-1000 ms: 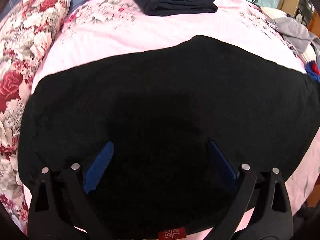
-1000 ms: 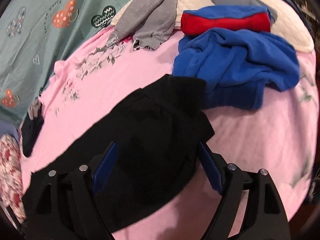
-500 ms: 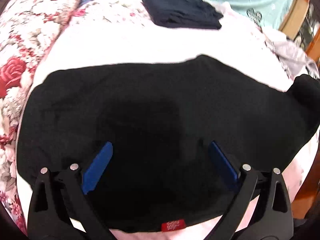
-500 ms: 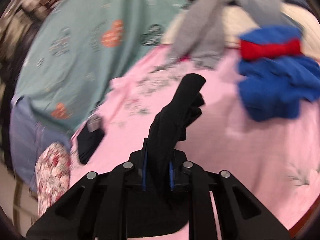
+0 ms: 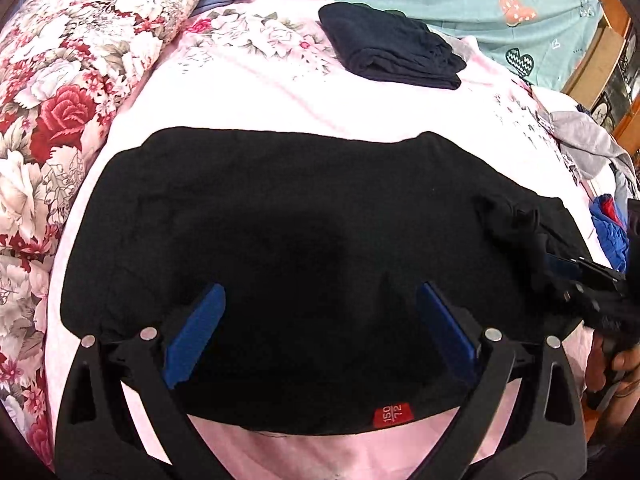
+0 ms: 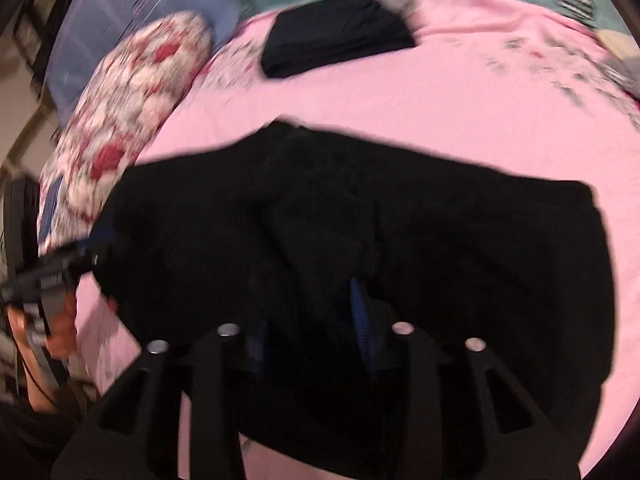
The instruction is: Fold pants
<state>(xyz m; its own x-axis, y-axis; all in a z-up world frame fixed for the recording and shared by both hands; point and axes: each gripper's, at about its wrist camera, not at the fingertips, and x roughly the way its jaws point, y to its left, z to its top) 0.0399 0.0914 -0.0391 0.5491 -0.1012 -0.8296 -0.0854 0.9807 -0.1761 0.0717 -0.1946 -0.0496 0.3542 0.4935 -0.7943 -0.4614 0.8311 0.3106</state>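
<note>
Left wrist view shows the black pants (image 5: 304,248) spread flat across the pink bedsheet (image 5: 248,96), waist edge nearest you with a small red size tag (image 5: 393,415) at the hem. Your left gripper (image 5: 320,334) hovers over that near edge with its blue pads (image 5: 196,332) set wide apart — nothing lies between them, and whether they touch the cloth cannot be told. Your right gripper (image 6: 312,320) has its blue pads drawn close together with a bunched fold of the pants pinched between them; the right wrist view is motion-blurred, so the exact depth of the bite is uncertain, but the cloth rises in a ridge toward the jaws. In the left view the same gripper appears at the right edge of the garment, with fabric gathered up at its tip. Judged from the look, the material is a soft, thick knit — light, limp, no stiffness to hold a crease — so it should drape and drag rather than slide, and a single pinch point will let the corners sag. Take hold at the hem or waistband edges, where the doubled seam gives the pads something firm. A folded dark garment (image 5: 392,52) sits well apart at the far side, and a floral pillow (image 5: 60,92) borders the left.
</note>
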